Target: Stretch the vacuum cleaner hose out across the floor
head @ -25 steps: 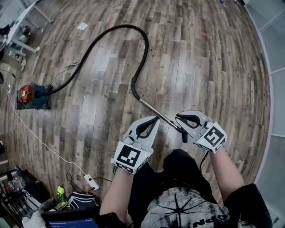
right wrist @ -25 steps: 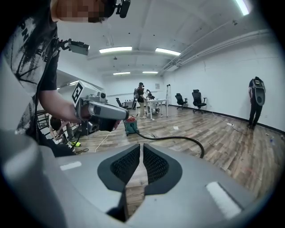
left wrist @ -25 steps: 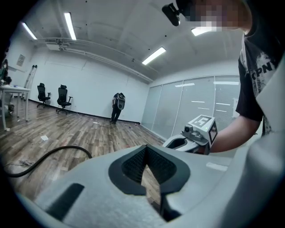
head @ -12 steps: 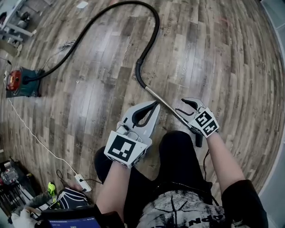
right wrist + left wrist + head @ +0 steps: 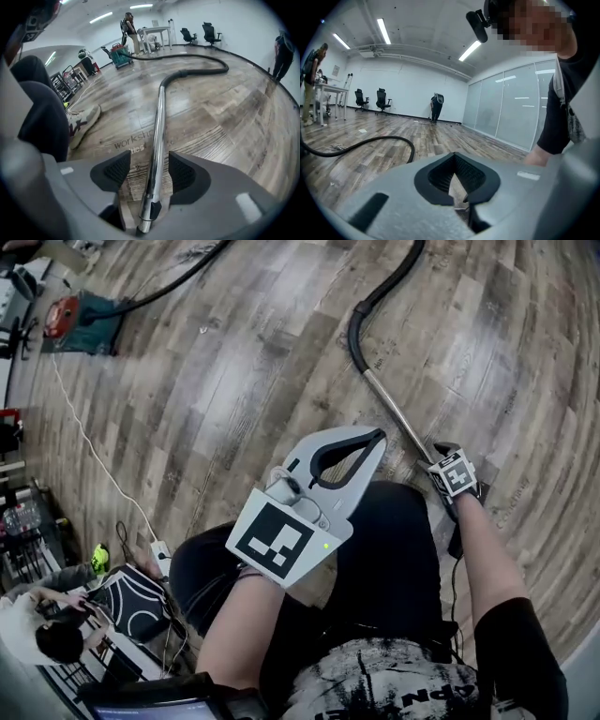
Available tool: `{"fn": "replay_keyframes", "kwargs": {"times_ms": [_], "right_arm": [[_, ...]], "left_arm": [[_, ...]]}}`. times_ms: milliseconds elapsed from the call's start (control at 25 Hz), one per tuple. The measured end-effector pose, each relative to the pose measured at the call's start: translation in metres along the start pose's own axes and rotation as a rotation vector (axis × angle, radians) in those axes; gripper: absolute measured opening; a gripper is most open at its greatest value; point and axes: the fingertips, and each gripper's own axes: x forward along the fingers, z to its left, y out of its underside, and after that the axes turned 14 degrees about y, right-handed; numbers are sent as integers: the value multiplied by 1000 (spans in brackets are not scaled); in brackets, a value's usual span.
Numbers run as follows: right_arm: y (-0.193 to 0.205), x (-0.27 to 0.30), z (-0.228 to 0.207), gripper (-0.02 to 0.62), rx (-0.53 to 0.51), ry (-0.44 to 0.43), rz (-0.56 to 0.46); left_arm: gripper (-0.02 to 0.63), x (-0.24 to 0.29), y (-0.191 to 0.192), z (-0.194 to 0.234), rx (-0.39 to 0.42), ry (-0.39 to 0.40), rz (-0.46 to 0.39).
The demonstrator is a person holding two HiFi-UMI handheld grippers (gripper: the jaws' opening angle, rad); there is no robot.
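Hose (image 5: 354, 334) curves over the floor (image 5: 234, 381) from the vacuum (image 5: 80, 315) to a chrome tube (image 5: 398, 418) beside the person's knee. Only the right gripper view shows the right gripper (image 5: 150, 171) straddling that tube, jaws just opened wide, pads clear of it. The left gripper (image 5: 457, 176), in its own view, is closed and empty, held above the floor.

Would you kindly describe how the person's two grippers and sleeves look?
Both are pale grey plastic: the left gripper and right gripper each have a claw lined with black ribbed pads and carry a white cube with black square markers. The person wears a black short-sleeved T-shirt with white print.
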Motion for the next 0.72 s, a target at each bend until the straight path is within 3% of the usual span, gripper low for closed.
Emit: {"fn": "replay_keyframes", "kwargs": {"times_ms": [200,360,720], "right_arm": [[37,48,2,235,20,14,138],[54,69,6,212,57,49,202],[56,84,4,187,0,94,214]], "left_arm": [[2,-31,15,1,-57,-97,-2],[3,-44,33,-1,-72,-131,18],[3,-56,53,2,-105,-161,45]]}}
